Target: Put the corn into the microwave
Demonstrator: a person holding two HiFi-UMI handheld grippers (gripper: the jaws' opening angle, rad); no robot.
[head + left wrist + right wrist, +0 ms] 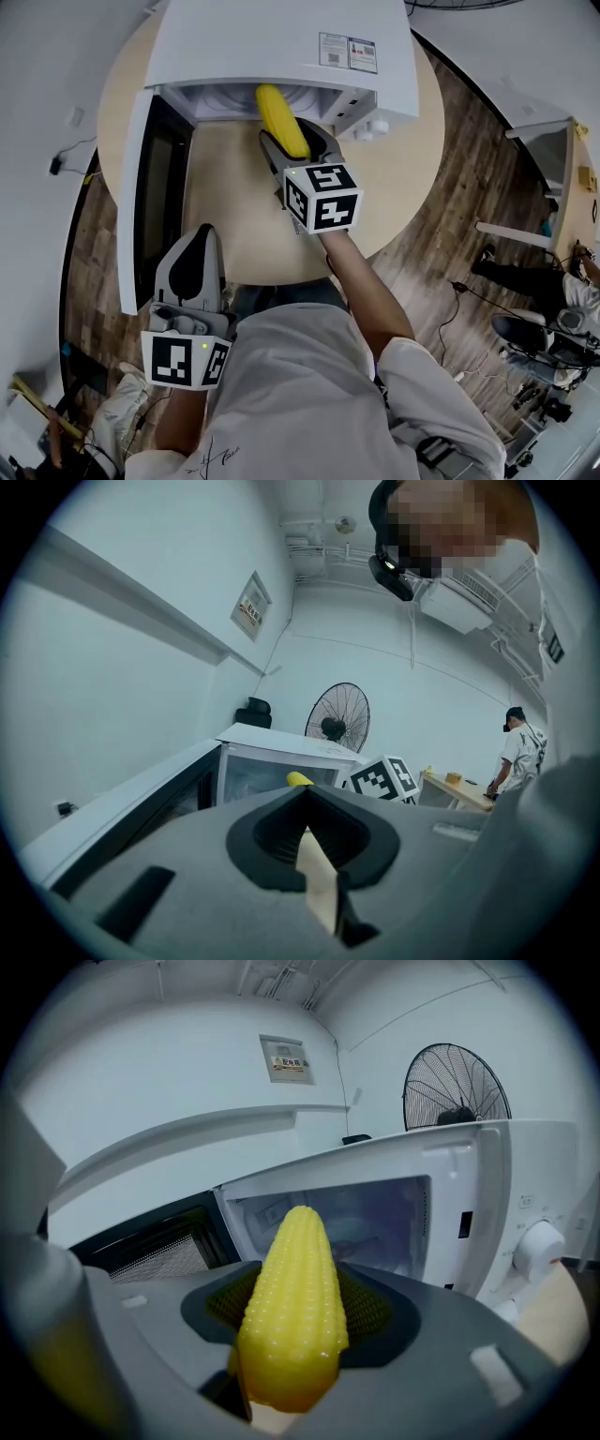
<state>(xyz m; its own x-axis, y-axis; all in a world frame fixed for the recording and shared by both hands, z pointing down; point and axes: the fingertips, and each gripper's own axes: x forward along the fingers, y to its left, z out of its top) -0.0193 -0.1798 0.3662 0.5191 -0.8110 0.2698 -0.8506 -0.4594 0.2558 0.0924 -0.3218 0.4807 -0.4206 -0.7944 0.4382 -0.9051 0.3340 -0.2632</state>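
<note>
Round and pale-topped, the desk [398, 173] stands on a wood-plank floor in a white-walled room.

The right gripper [298, 150] is clamped on the corn [278, 112]. Its dark pads grip the thick end from both sides, and the tapered tip sticks out ahead along the jaws. Held lengthwise like this, the cob goes in point first, which looks like the way to get it through the opening without turning the wrist. In the right gripper view the corn [292, 1307] stands up between the pads, lined up with the lit cavity behind it.

Ahead, at the far edge of the desk, is the white microwave [281, 37]. Its door [150, 178] is swung fully out on the left side of the desk, so the approach from the near edge is unobstructed. From the head view the corn's tip is at the mouth of the cavity. The rest of the cob and the gripper are above bare desk just in front of it, so I judge the corn is not yet set down inside.

The left gripper [194, 265] is by the near edge, beside the open door. Its jaws are drawn together on nothing and it points toward the microwave, kept out of the right arm's way.

A standing fan [457, 1082] shows beyond the microwave.
</note>
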